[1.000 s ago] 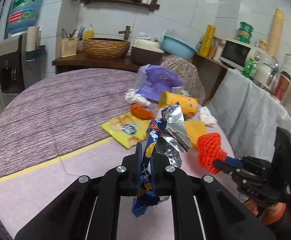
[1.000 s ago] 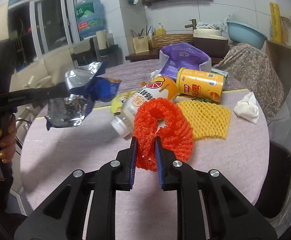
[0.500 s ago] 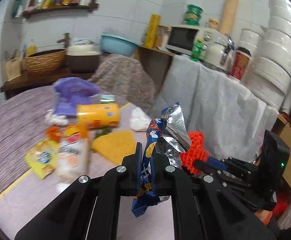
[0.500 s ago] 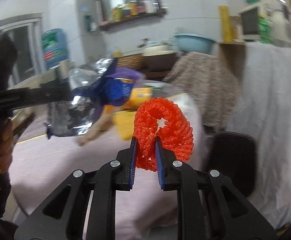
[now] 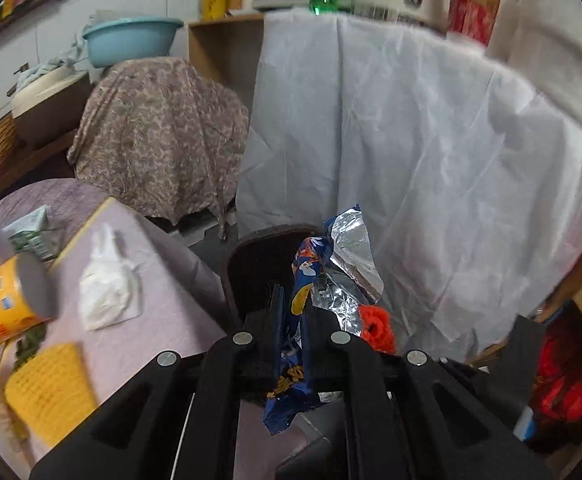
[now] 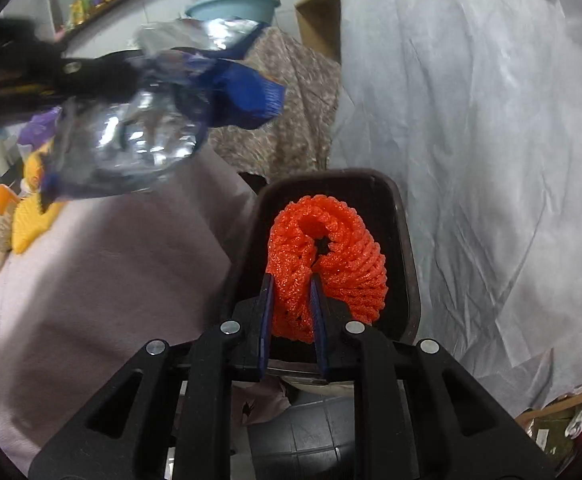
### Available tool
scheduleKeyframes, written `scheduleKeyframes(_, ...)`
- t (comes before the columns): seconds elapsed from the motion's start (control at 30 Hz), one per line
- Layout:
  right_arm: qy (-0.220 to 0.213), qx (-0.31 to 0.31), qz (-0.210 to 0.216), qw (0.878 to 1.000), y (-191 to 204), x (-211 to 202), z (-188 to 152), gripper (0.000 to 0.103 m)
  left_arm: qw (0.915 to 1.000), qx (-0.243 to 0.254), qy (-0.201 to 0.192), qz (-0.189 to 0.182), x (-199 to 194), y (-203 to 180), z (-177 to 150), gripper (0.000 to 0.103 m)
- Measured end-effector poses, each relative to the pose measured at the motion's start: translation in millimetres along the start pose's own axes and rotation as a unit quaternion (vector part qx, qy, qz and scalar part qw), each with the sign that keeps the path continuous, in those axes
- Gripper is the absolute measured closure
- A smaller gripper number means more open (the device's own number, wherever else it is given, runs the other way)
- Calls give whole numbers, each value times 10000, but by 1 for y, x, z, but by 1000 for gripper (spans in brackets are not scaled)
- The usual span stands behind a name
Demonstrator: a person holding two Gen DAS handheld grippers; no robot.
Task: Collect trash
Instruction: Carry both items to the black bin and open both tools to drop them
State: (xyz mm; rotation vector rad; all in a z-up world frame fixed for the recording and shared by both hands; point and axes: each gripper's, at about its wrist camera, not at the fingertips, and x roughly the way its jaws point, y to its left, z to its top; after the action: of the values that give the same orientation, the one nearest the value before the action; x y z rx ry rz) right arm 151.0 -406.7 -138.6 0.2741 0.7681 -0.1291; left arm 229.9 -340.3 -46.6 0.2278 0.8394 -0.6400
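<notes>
My left gripper [image 5: 293, 312] is shut on a blue and silver foil snack wrapper [image 5: 331, 264], held in the air past the table's right edge, over a dark bin [image 5: 259, 264]. My right gripper [image 6: 291, 292] is shut on an orange-red foam fruit net [image 6: 331, 240], held right above the open dark bin [image 6: 405, 248]. The wrapper [image 6: 163, 120] and left gripper also show at the upper left of the right wrist view. The foam net [image 5: 377, 326] shows just right of the wrapper in the left wrist view.
On the pink-clothed round table [image 5: 163, 312] lie a white crumpled tissue [image 5: 107, 288], a yellow can [image 5: 7, 300], a yellow foam net [image 5: 47, 392] and a green carton [image 5: 31, 232]. A white cloth [image 5: 411, 160] hangs behind the bin. A patterned cloth covers something behind [image 5: 159, 136].
Both grippers have swung right, off the table and downward, carrying the wrapper and the foam net to above the dark bin. Both stay shut on their items.
</notes>
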Motion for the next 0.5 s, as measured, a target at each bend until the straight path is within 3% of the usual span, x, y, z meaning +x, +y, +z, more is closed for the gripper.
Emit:
scheduleKeyframes(0.37,328,382,-90,9987,-32,48,-17,84,9965,-176,790,219,94,-8,4,94)
scheduleKeyframes(0.47,298,416,-168,9985,-37,56,-16,78,9958,-202,847,280,104,-11,5,82)
scheduleKeyframes(0.5,300,429,-183,9985,-39,57,-16,71,9958,-205,835,316,105,-11,5,69)
